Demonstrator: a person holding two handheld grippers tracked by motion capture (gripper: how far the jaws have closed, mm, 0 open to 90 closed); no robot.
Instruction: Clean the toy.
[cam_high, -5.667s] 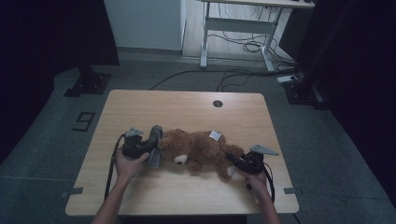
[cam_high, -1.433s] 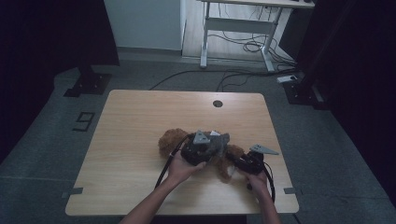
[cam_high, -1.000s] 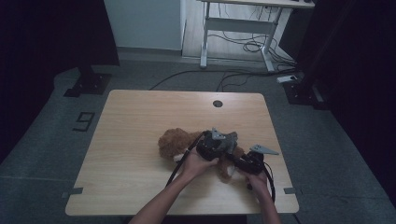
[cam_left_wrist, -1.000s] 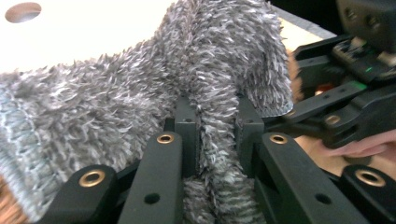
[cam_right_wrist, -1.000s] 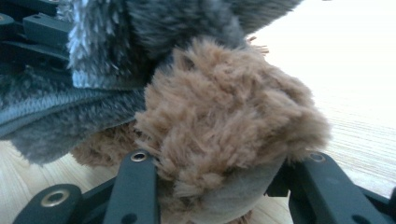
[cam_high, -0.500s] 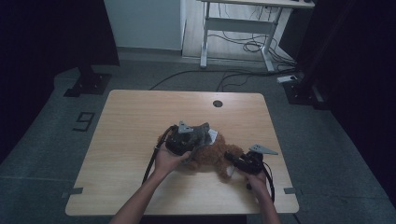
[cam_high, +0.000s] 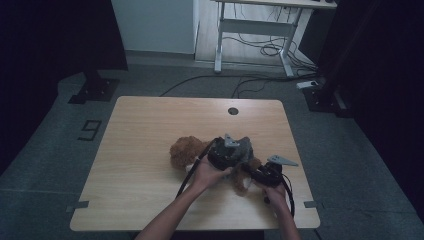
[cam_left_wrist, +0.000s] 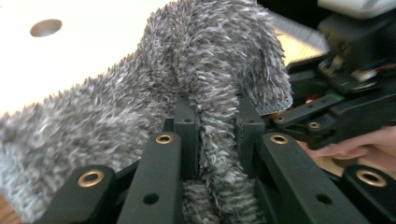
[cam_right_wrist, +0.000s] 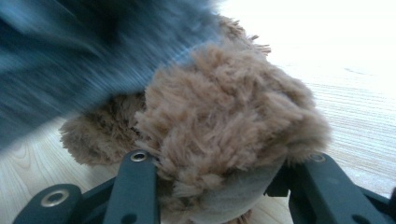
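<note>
A brown plush toy (cam_high: 184, 152) lies on the wooden table (cam_high: 145, 125), its head to the left. A grey fuzzy garment (cam_high: 243, 147) covers its right part. My left gripper (cam_high: 226, 154) sits over the toy's middle. In the left gripper view this gripper (cam_left_wrist: 215, 119) is shut on a fold of the grey garment (cam_left_wrist: 210, 56). My right gripper (cam_high: 266, 175) lies at the toy's right end. In its own view the right gripper (cam_right_wrist: 219, 168) is shut on a brown plush limb (cam_right_wrist: 224, 112), with blurred grey fabric (cam_right_wrist: 70, 56) above it.
A round cable hole (cam_high: 233, 111) is in the table's far side. The other gripper (cam_left_wrist: 345, 88) and a hand show close by at the right of the left gripper view. Desk legs and cables (cam_high: 260, 45) stand on the floor beyond the table.
My left gripper has swung back to the right with the grey garment, from over the toy's head to beside the right gripper. The right gripper has stayed put.
</note>
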